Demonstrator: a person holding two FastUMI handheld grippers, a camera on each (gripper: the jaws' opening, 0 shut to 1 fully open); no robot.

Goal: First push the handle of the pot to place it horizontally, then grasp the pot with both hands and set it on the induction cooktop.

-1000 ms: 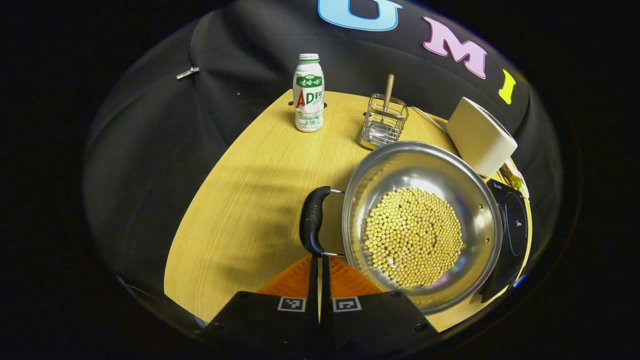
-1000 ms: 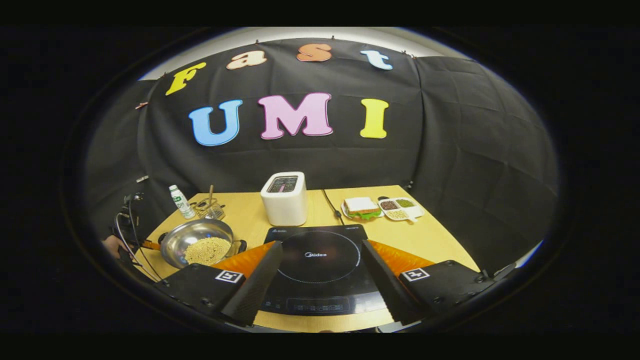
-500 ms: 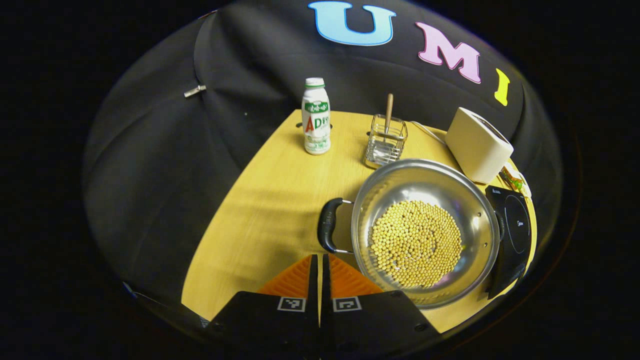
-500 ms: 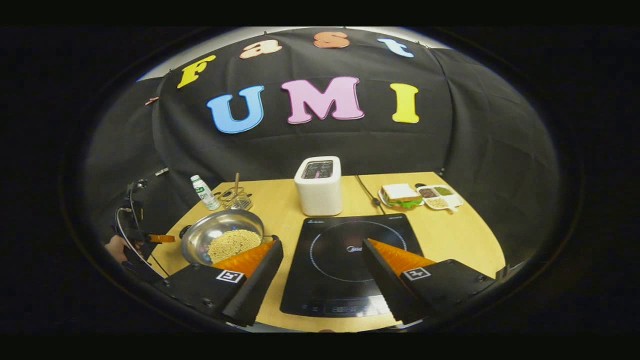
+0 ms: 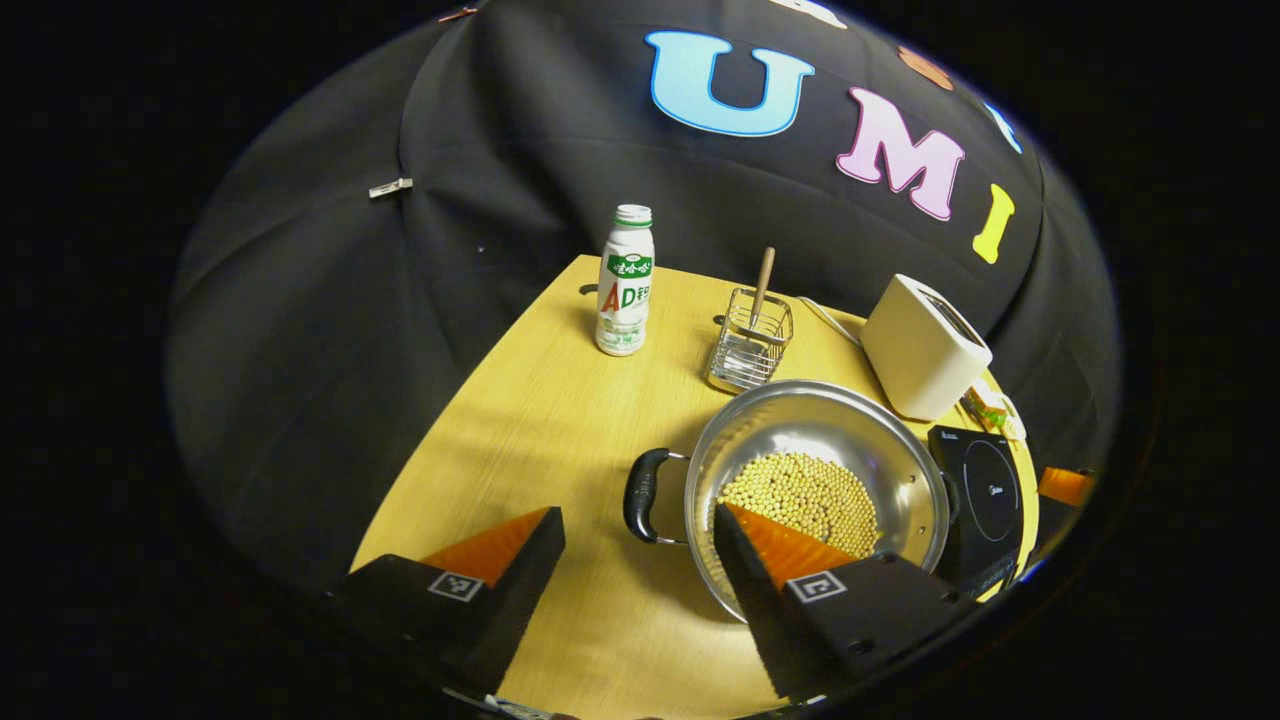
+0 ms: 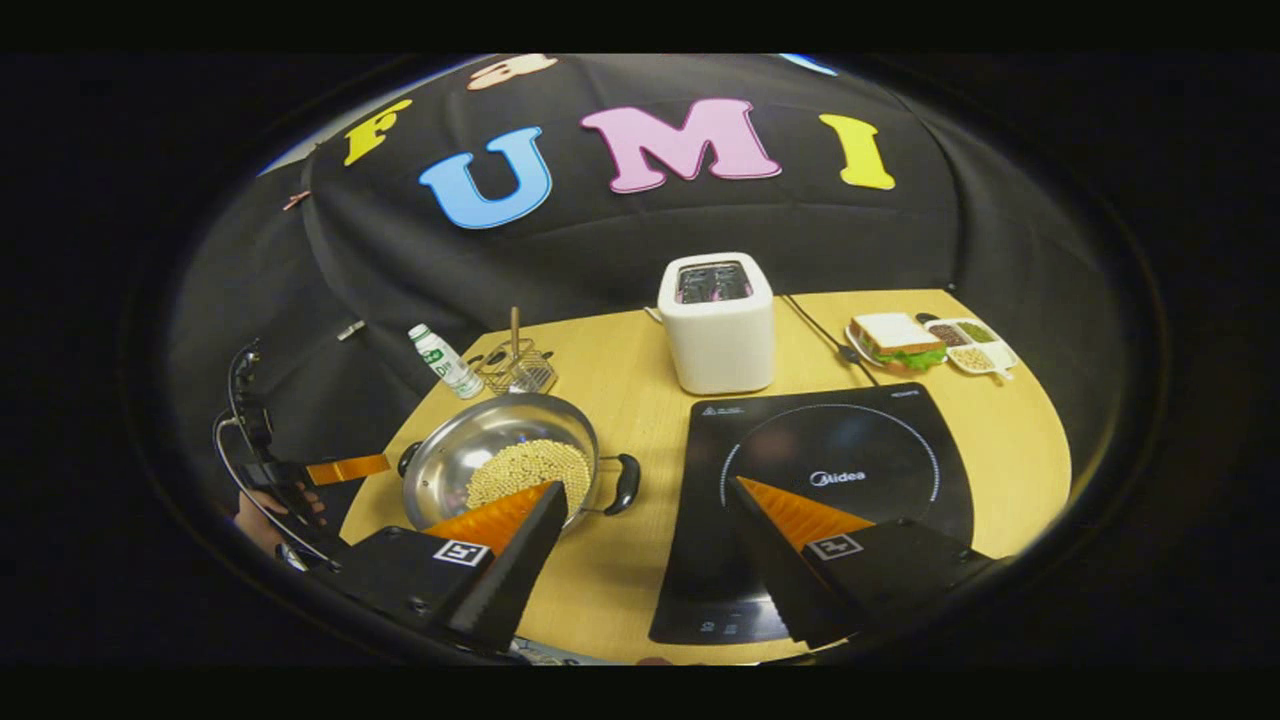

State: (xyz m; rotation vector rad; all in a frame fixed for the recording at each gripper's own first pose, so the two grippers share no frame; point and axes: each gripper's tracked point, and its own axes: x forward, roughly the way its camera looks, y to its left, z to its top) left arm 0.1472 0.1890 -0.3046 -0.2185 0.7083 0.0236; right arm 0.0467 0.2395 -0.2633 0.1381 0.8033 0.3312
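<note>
You face a black cloth wall [image 6: 640,250], draped and creased | it wraps round both sides of your pale wood desk [image 5: 560,420] | a metal clip [image 5: 389,187] pins the cloth at your left | light falls from above, soft shadows on the desk

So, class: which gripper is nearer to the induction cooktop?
Right. The right gripper hovers open at the induction cooktop, one finger over it. The left gripper is open by the pot, beyond the cooktop.

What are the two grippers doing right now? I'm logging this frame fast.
Left gripper: open, holding nothing, near the pot handle.
Right gripper: open, holding nothing, above the table.
</note>
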